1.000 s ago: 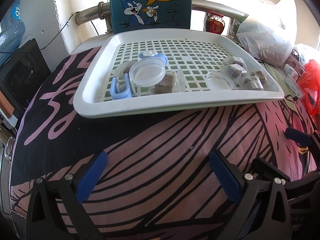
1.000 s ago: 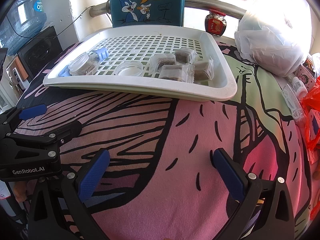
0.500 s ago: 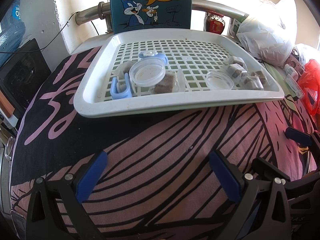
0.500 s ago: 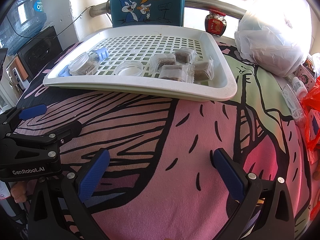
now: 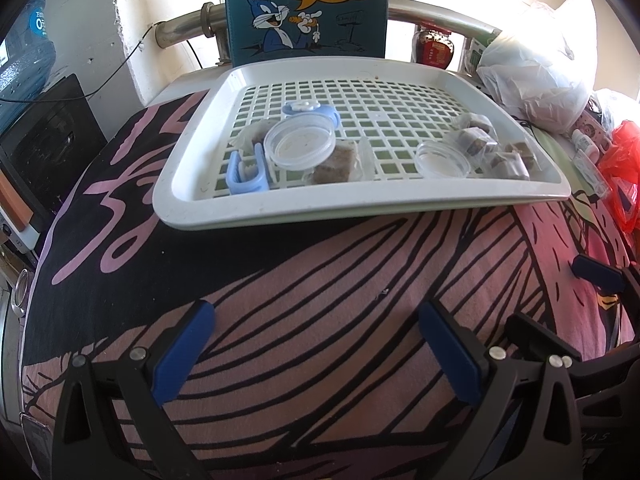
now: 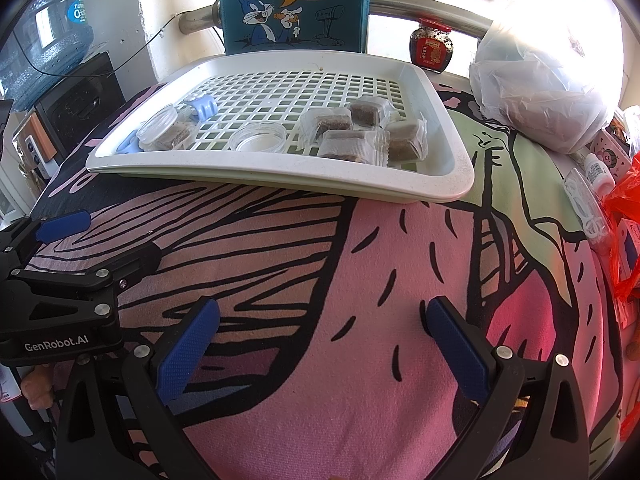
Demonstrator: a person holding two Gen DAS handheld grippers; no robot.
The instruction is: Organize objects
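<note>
The blue cartoon box (image 5: 306, 10) standing behind the tray reads "WHAT'S UP DOC?" in an orange speech bubble (beside a drawn rabbit). White lettering on the black body of the left gripper (image 6: 56, 346) reads "GenRobot.AI" in the right wrist view. The water jug label (image 6: 78, 12) and red jar label (image 6: 430, 50) carry print too small to read.

We see a surface covered by a pink-and-black cartoon cloth (image 6: 360, 280). Directly on it: white grid tray (image 6: 456, 176) toward the back, white plastic bag (image 6: 540, 92) to its right, red bag (image 6: 624, 216) and a small white bottle (image 6: 598, 172) at the right edge.
</note>
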